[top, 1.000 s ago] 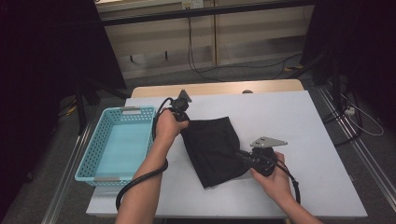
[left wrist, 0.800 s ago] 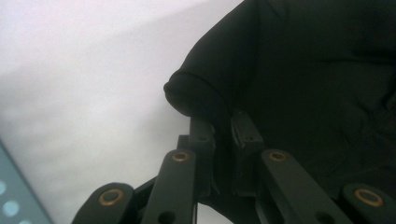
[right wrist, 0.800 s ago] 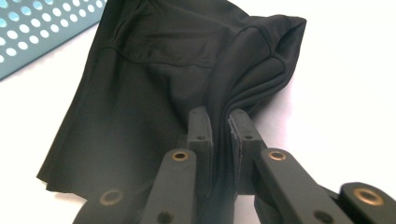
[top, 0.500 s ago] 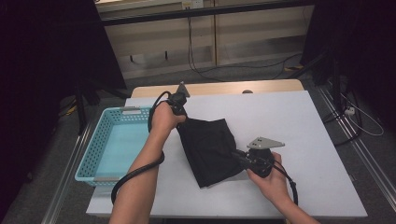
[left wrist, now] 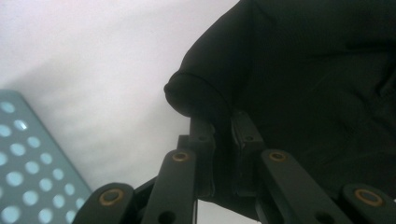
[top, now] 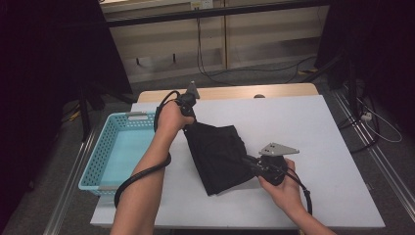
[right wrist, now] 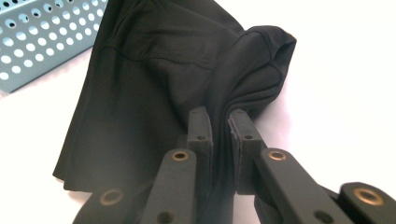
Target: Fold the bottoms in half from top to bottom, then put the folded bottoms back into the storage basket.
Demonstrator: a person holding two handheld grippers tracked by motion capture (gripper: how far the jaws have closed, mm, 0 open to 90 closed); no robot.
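**Two grips, one loose cloth**

Both grippers hold the black cloth (top: 218, 156) on the white worktop (top: 313, 127), just beside the basket (top: 120, 147). The left gripper (top: 188, 110) has its fingers (left wrist: 203, 140) clamped on a far fold, and the right gripper (top: 252, 164) pinches a near bunch. Uneven pulling could tug a thin fold free, or drag the cloth against the basket.
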